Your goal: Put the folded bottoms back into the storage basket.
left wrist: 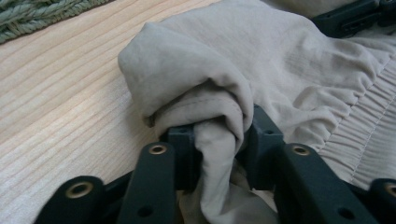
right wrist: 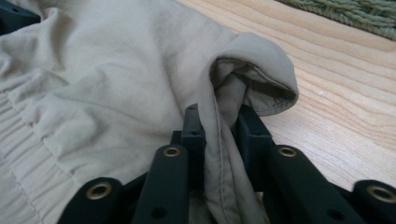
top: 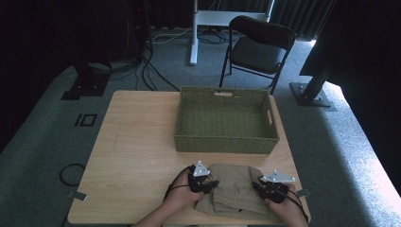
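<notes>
A folded beige garment (top: 234, 188) with an elastic waistband lies on the wooden table (top: 137, 156) near its front edge. My left gripper (top: 208, 185) is at the garment's left side, and the left gripper view has its jaws shut on a bunched fold of the cloth (left wrist: 205, 100). On the garment's right side sits my right gripper (top: 261, 188). In the right gripper view that gripper (right wrist: 219, 133) pinches a hemmed edge of the beige fabric (right wrist: 116, 84) between its pads. The other gripper's black body (left wrist: 348, 16) lies across the cloth at top right.
A green woven basket (top: 225, 120) with nothing in it stands on the table just behind the garment. Behind the table are a black folding chair (top: 257, 47), a white desk leg (top: 194, 33) and cables on the grey carpet.
</notes>
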